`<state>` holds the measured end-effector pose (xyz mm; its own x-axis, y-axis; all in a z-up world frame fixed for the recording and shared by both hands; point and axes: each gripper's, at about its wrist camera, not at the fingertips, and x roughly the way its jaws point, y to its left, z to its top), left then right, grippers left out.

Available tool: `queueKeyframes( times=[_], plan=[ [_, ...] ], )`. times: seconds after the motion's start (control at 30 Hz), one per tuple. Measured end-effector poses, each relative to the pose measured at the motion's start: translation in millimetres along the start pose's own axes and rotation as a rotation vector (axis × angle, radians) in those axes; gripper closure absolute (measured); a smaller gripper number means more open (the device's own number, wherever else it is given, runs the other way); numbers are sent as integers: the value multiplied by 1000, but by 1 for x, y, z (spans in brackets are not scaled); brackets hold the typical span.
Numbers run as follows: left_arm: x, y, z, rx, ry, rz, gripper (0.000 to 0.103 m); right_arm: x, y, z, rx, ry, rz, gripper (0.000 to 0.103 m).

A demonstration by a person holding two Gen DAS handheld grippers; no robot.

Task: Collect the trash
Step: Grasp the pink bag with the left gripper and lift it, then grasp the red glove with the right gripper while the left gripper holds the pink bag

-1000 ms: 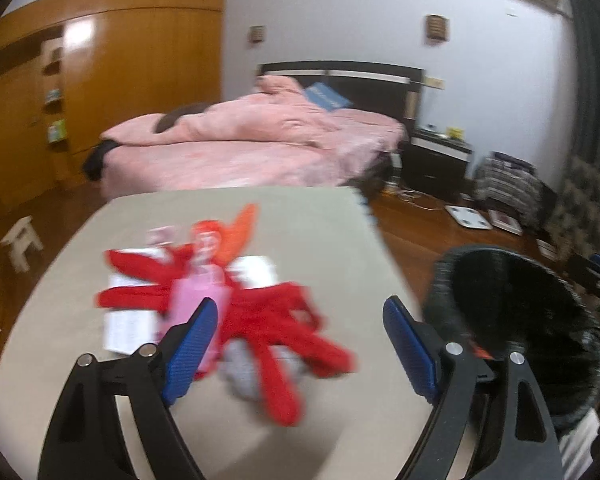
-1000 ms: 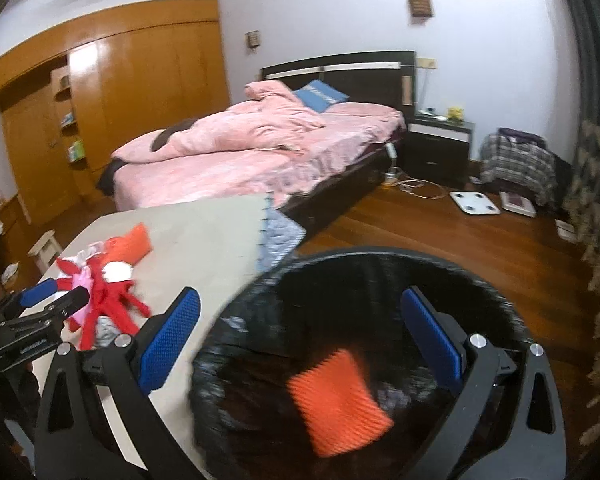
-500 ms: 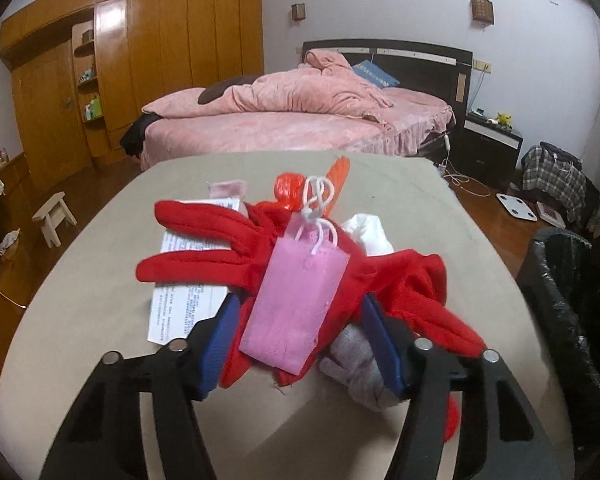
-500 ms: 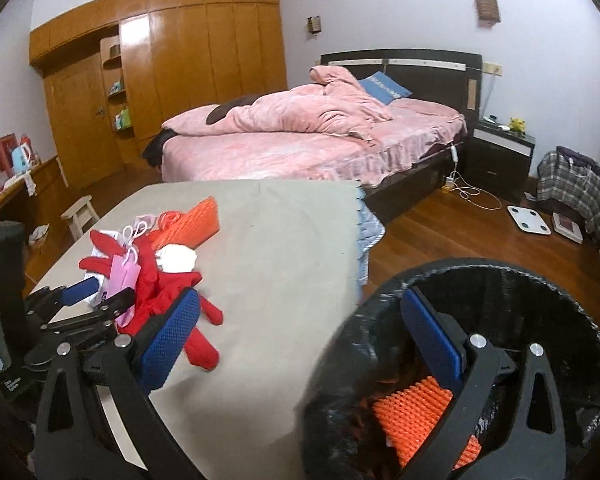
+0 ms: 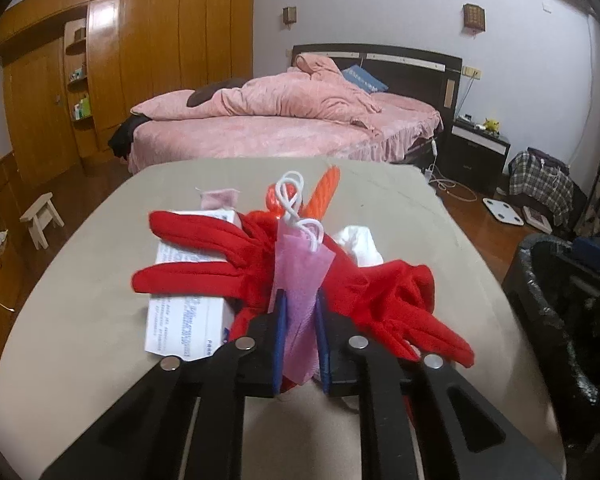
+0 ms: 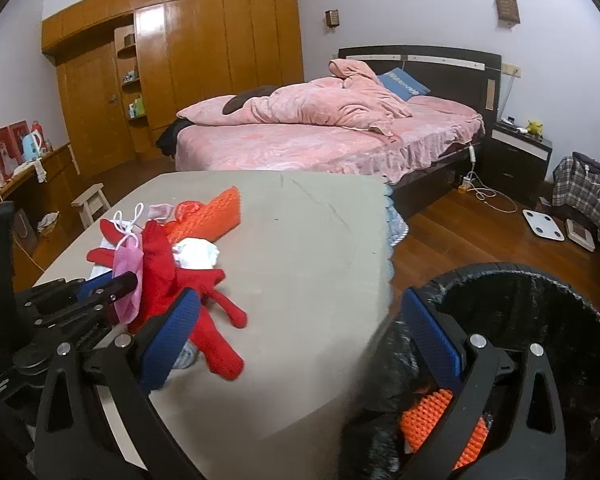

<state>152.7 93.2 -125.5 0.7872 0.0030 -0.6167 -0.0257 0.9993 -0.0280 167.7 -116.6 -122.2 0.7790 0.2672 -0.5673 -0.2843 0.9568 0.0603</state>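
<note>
The left wrist view looks forward along its tongs (image 5: pixel 300 336), low and close over the surface (image 5: pixel 84 320), facing the bed (image 5: pixel 284 128), with the pile (image 5: pixel 300 264) right at the tips. The right wrist view sits farther back and to the right, above the bin (image 6: pixel 540 312) beside the surface's edge, facing the same way. Both share the pile, the surface, the bed, the wardrobe (image 6: pixel 204 48) and the bin; the right view also takes in the left tongs.

Dim room, wardrobe glare, perhaps soft edges
</note>
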Motion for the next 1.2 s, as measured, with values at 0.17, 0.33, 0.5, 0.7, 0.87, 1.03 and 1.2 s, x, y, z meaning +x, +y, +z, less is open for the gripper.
queueKeyframes(
  times=[0.17, 0.33, 0.5, 0.7, 0.87, 1.03, 1.2],
  plan=[
    [-19, 14, 2, -35, -24, 11, 89, 9, 16, 5, -15, 0, 37, 5],
    [-33, 36, -1, -54, -37, 52, 89, 24, 38, 11, -34, 8, 82, 6],
    [-35, 57, -2, -73, -35, 95, 89, 46, 67, 13, -69, 31, 121, 6],
    [-33, 75, -2, -98, -34, 112, 90, 67, 96, 18, -113, 65, 174, 21],
    [-31, 81, -8, -112, -25, 114, 90, 85, 108, 14, -127, 111, 169, 25],
    [-26, 78, -8, -120, -15, 110, 90, 94, 112, 4, -149, 151, 174, 36],
    [-26, 77, -9, -119, -11, 106, 89, 97, 108, 5, -145, 177, 248, 78]
  ],
)
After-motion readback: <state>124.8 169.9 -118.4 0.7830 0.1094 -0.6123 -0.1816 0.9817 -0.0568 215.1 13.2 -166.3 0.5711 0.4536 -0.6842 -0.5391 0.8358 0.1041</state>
